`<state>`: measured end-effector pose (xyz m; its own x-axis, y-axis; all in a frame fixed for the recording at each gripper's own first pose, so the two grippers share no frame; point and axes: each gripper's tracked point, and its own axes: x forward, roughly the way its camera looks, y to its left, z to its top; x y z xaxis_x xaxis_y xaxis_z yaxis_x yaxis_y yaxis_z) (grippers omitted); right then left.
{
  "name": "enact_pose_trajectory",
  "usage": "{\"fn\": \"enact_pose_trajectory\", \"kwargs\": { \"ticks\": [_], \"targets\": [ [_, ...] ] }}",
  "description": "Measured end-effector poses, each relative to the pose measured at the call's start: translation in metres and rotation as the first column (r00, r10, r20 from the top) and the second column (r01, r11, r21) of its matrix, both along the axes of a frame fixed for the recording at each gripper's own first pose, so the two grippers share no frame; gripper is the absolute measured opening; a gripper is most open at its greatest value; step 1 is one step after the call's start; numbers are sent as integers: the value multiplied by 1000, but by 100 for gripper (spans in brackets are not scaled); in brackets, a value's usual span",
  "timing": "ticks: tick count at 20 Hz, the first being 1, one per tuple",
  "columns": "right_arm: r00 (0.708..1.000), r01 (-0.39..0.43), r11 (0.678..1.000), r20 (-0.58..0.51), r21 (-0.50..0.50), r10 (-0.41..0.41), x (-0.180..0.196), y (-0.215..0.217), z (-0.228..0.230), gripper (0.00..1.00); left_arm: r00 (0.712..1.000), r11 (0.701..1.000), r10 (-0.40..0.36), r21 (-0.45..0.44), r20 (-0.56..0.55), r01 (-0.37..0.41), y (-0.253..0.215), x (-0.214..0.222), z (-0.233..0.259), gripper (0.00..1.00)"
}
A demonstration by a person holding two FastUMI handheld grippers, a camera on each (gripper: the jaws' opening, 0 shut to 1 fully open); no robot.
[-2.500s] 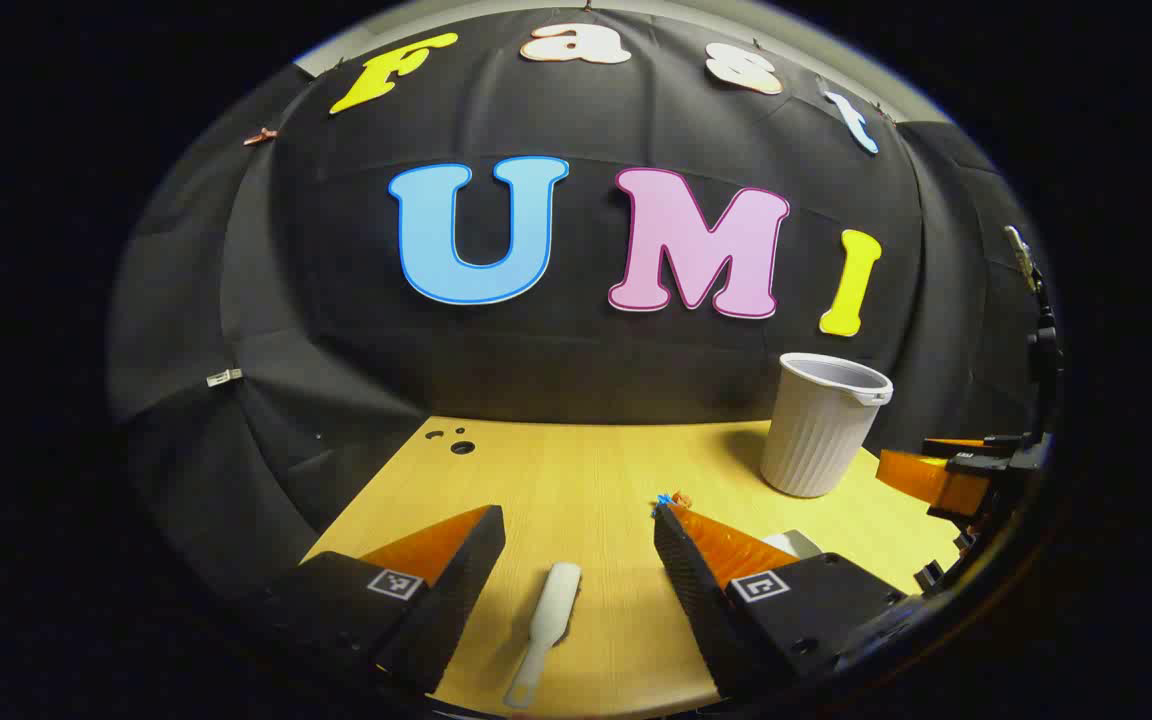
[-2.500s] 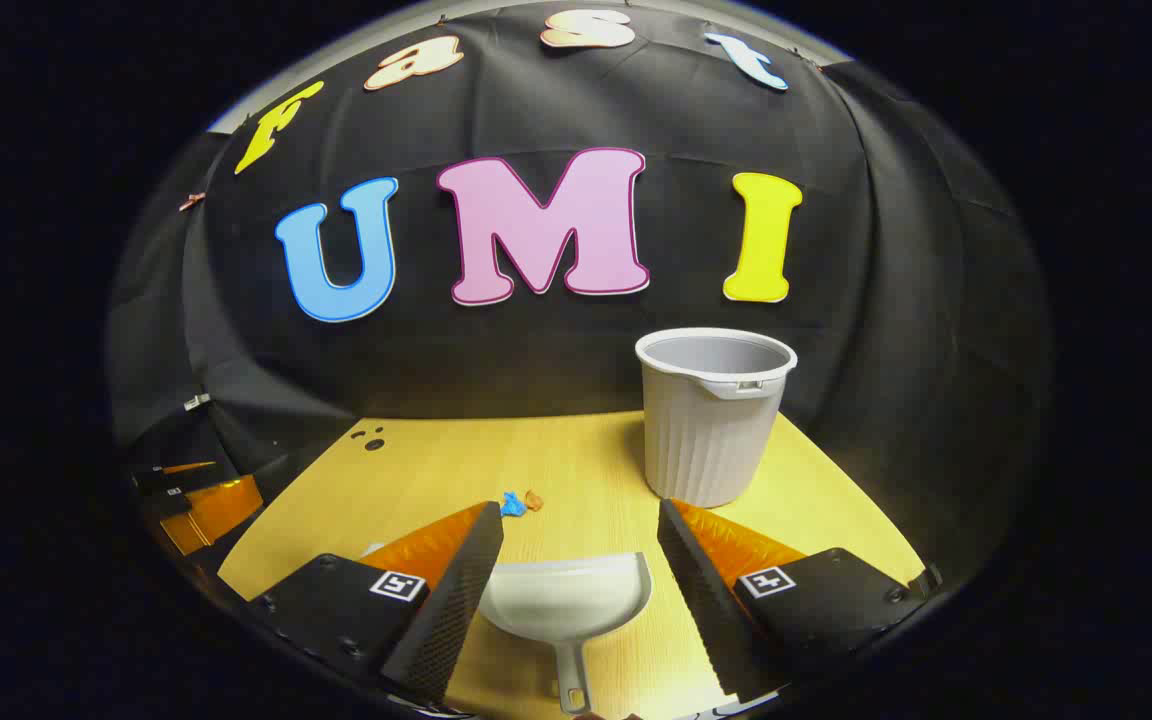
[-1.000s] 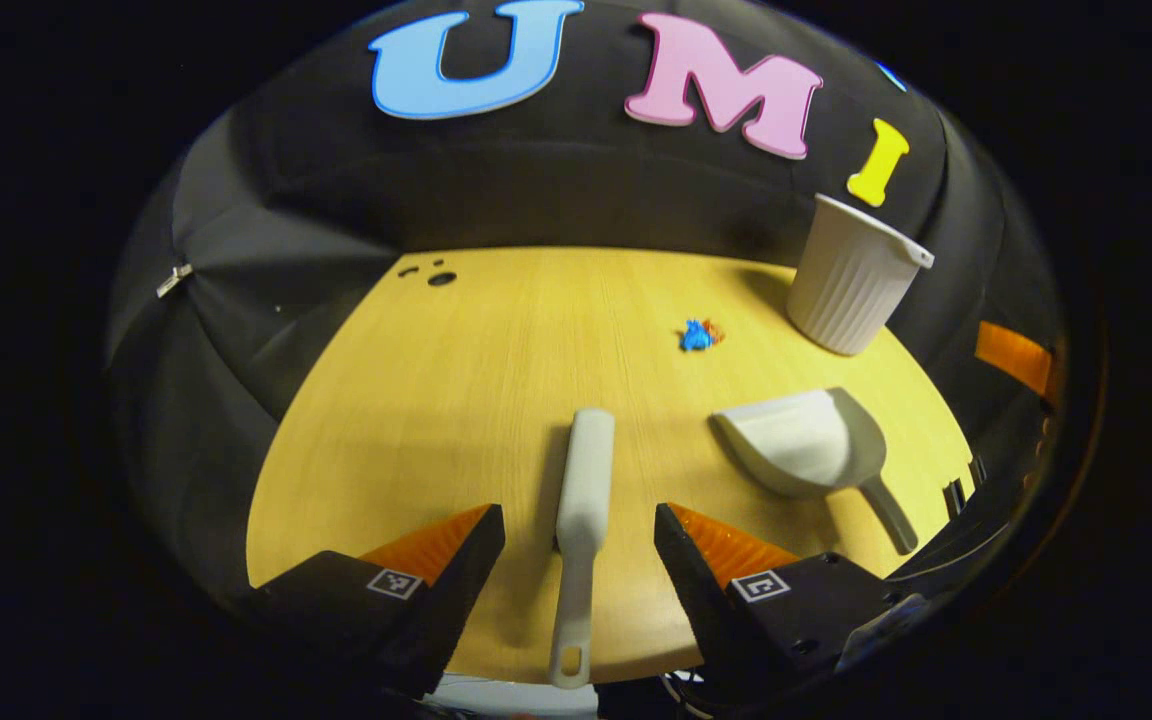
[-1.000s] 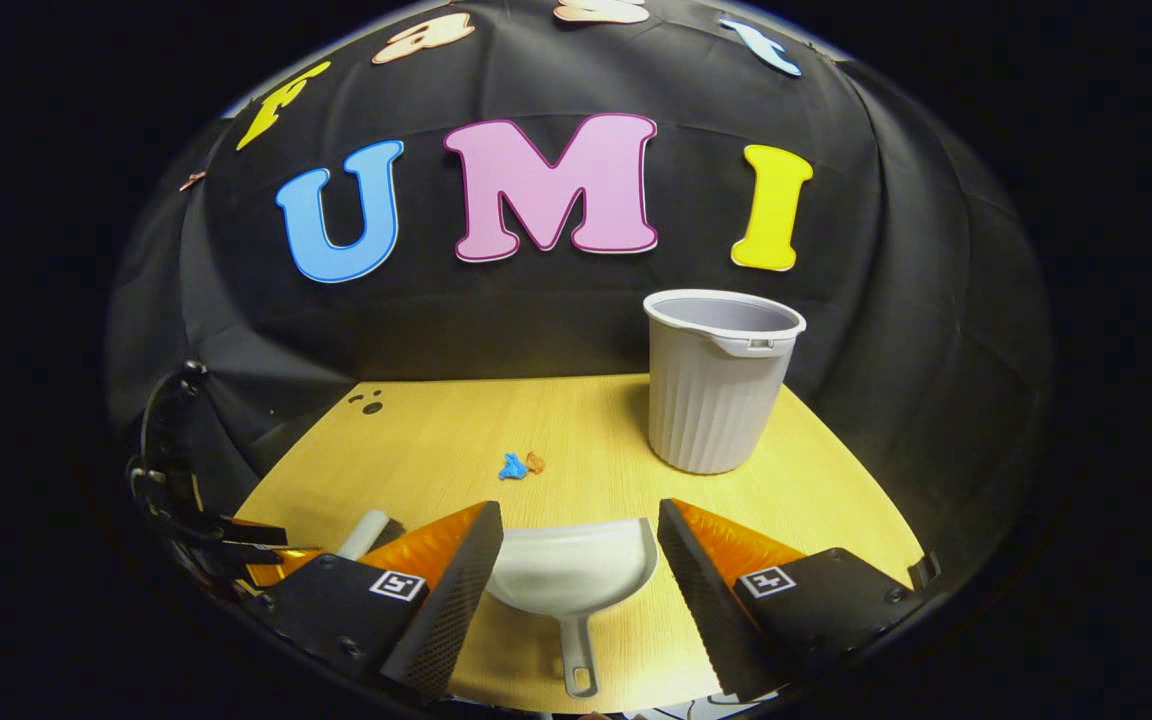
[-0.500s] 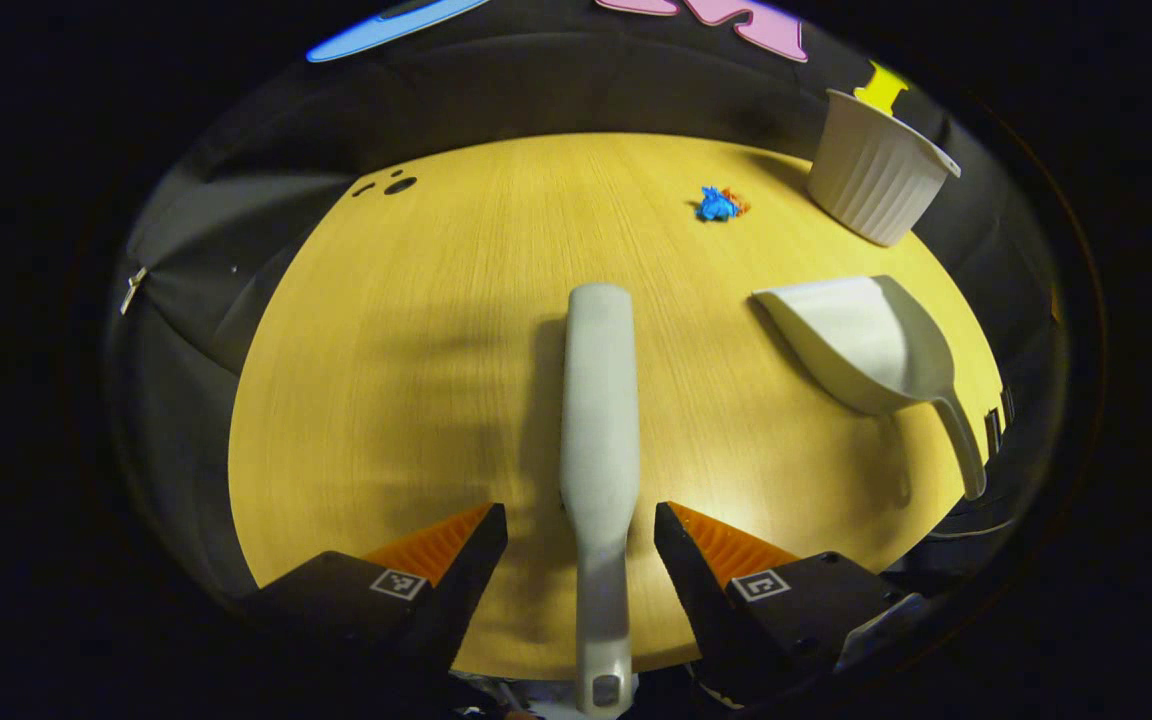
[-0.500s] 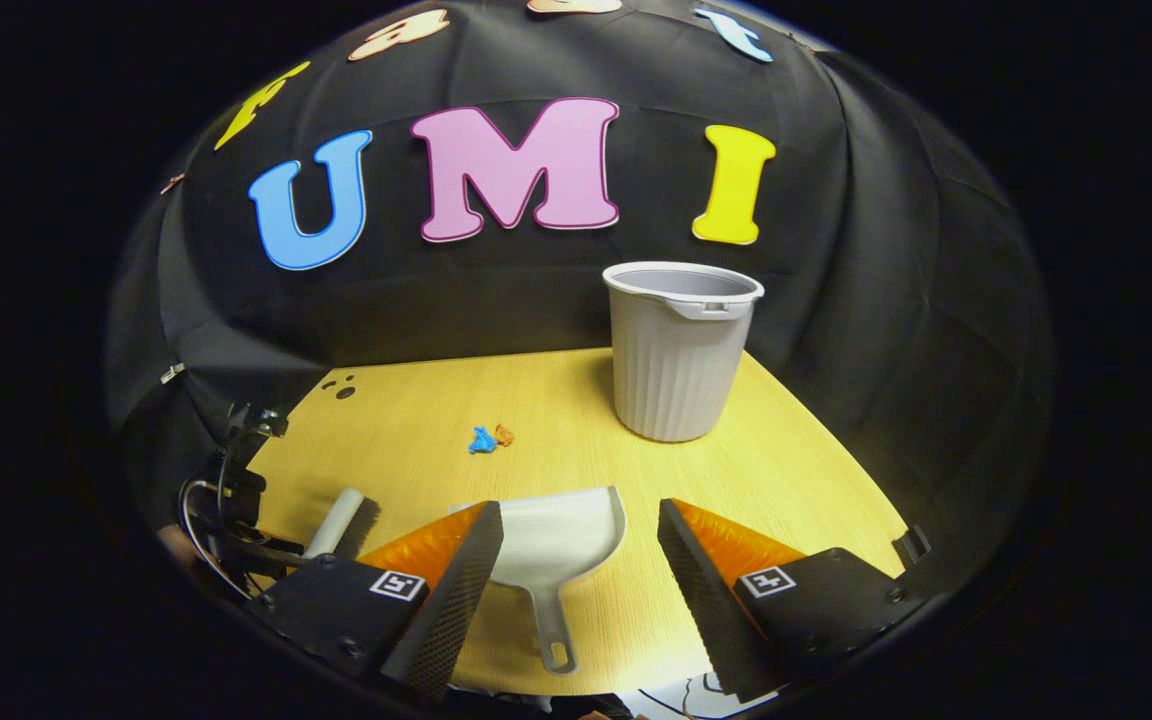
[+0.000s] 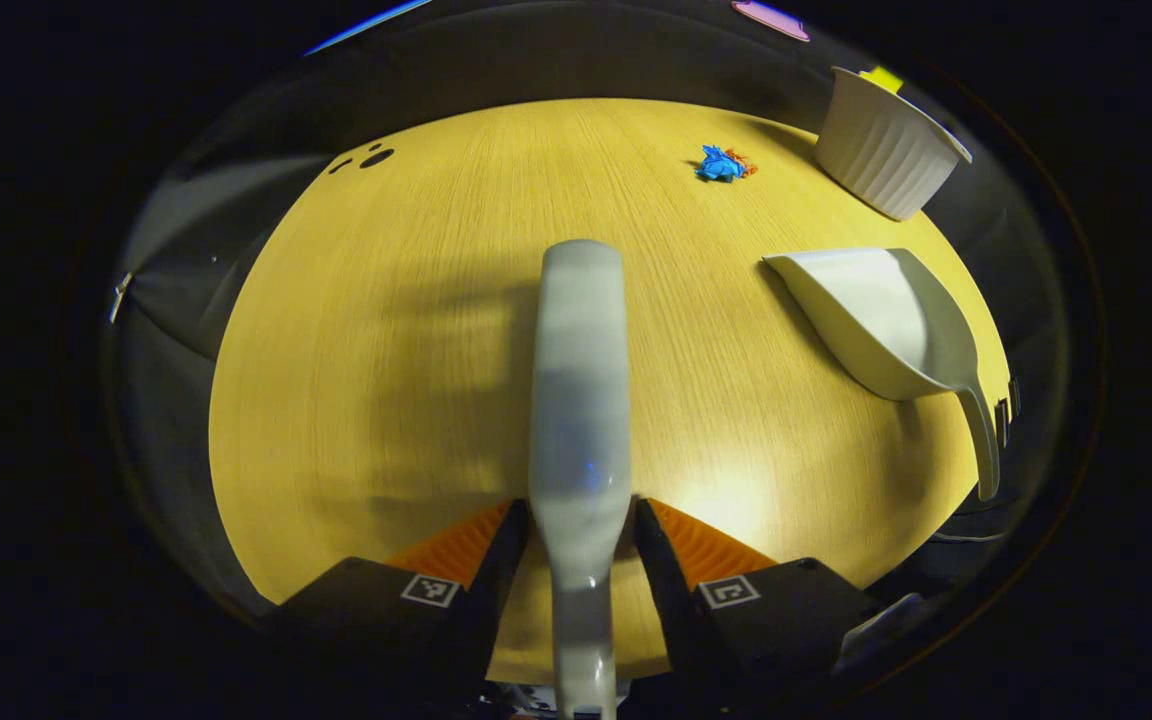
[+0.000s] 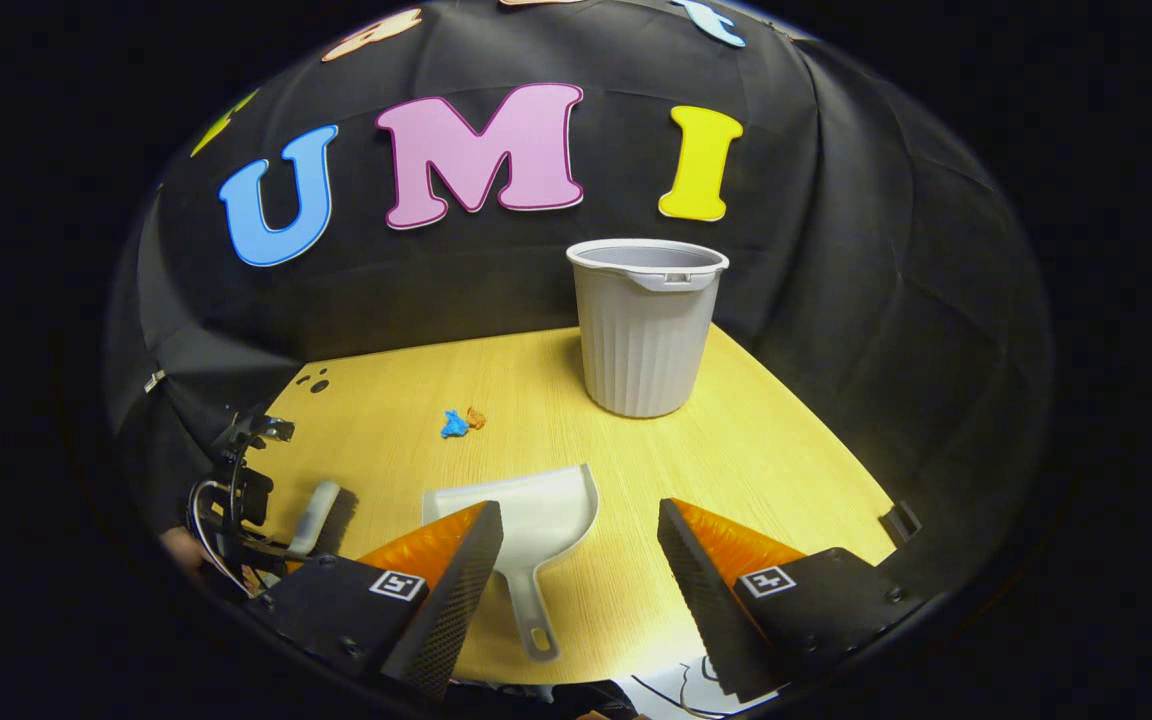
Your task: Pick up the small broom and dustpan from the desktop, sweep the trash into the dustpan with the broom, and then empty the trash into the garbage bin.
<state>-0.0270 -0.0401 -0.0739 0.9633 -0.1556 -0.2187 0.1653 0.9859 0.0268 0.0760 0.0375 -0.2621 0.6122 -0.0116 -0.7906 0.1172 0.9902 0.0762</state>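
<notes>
Right gripper fingers spread wide, nothing between, hovering over near desk edge. Dustpan flat at 6 o'clock, handle pointing back at camera. Trash bits at 10 o'clock of dustpan, apart. Garbage bin upright at 12. Broom at 8, left gripper on it.

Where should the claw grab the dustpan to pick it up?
Probably by its thin handle, not the wide scoop. The dustpan lies flat on the desk, handle pointing at the near edge, toward the open right claw. The handle is narrow enough to fit between the fingers. So come from the near side, slide left a bit, and close across it.
</notes>
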Motion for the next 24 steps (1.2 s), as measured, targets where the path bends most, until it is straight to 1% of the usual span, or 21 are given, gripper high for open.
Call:
{"fn": "enact_pose_trajectory", "kwargs": {
  "ticks": [2,5,8,11,12,13,15,19,20,21,24],
  "targets": [
    [1000,-18,1000,-22,8,18,4,6,-6,98,1000,1000,11,-4,10,-11,-1,3,0,63],
    [997,-41,999,-66,14,42,12,14,-18,98,999,999,37,-18,13,-37,1,4,1,39],
    [991,-63,998,-118,26,66,20,22,-33,98,999,999,35,-27,33,-34,2,6,1,34],
    [979,-82,996,-182,40,88,26,28,-53,98,998,998,38,-55,57,-35,3,1,4,28],
    [974,-84,995,-206,45,92,28,29,-59,98,997,997,42,-63,68,-37,5,-2,6,29],
    [968,-82,995,-235,48,91,30,28,-69,98,996,997,46,-67,83,-40,8,-4,9,27],
    [956,-73,996,-280,54,85,32,26,-83,98,993,996,55,-78,100,-48,12,-12,16,26],
    [931,-57,996,-358,65,76,39,23,-110,98,990,990,95,-113,101,-83,21,-29,26,26],
    [924,-60,996,-375,67,81,41,24,-115,99,989,989,104,-115,103,-92,24,-32,28,27],
    [916,-64,996,-391,64,84,43,25,-122,99,988,988,114,-120,105,-101,26,-35,30,24],
    [889,-89,996,-449,31,93,51,29,-140,99,983,982,148,-136,108,-132,31,-45,35,25]
  ]
}}
